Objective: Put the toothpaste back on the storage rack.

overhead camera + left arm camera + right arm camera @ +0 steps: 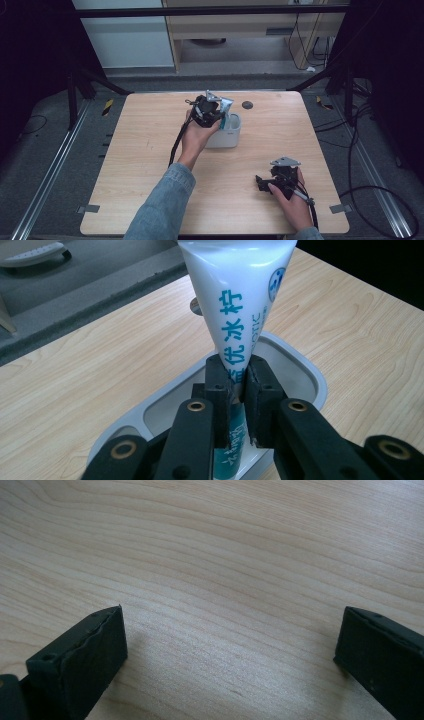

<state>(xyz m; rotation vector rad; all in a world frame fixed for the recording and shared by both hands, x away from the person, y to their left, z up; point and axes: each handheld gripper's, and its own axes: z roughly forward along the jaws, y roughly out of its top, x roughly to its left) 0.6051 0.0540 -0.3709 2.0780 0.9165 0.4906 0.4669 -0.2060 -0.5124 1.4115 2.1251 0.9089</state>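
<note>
Left gripper (pixel 238 385): seen over the far middle of the surface, just above the white container; its fingers (pixel 218 390) are closed on the toothpaste tube, one pad pressed to each flat side.
Toothpaste tube (pixel 239 300): white with teal lettering, held upright; the wide crimped end is up, the lower end is down inside the container. In the high view the tube (pixel 226 106) is seen rising out of the container beside the gripper.
White container (pixel 295 365): an oblong tub with rounded corners, set upright on the surface at its far middle; the tube's lower part is seen within its rim. In the high view it (pixel 227 136) is touched by the left hand (pixel 196 137).
Right gripper (pixel 264 183): held low over the near right part of the surface, well apart from the container; its fingers (pixel 85 655) are spread wide, with bare wood seen between them.
Surface (pixel 150 150): light wood grain; a small dark round disc (pixel 247 105) lies near its far edge, just beyond the container.
</note>
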